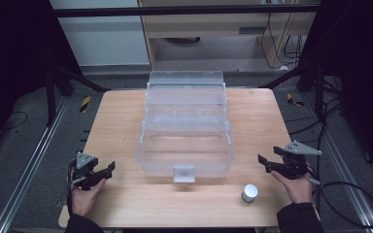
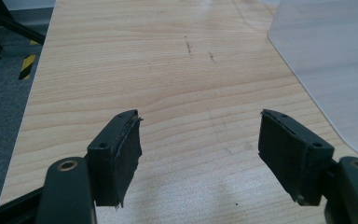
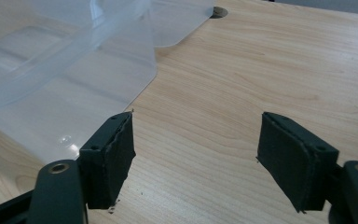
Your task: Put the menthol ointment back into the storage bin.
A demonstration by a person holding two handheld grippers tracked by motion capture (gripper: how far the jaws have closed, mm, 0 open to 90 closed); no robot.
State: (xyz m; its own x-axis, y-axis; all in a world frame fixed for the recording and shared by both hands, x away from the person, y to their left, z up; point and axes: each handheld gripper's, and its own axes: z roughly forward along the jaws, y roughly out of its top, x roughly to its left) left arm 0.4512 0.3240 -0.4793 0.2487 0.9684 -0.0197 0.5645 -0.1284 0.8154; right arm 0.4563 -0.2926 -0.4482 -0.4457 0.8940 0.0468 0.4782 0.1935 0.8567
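Note:
A clear plastic tiered storage box (image 1: 186,124) stands open in the middle of the wooden table (image 1: 116,126), its trays stepped back and a latch (image 1: 183,173) at its front. A small white-capped jar (image 1: 249,192) stands near the front edge, right of the box. My left gripper (image 1: 108,169) rests at the front left, open, with bare wood between its jaws (image 2: 200,135). My right gripper (image 1: 263,162) sits at the front right, open, empty (image 3: 196,135), just above and right of the jar. The box's side (image 2: 335,70) lies to the left gripper's right, and its wall (image 3: 74,70) to the right gripper's left.
The table's edges drop to a grey floor with metal rails (image 1: 34,160) and cables (image 1: 354,194). Black frame legs (image 1: 53,87) stand at both sides. A shelf unit (image 1: 223,29) is behind the table. A small hole (image 3: 219,11) marks the tabletop's far part.

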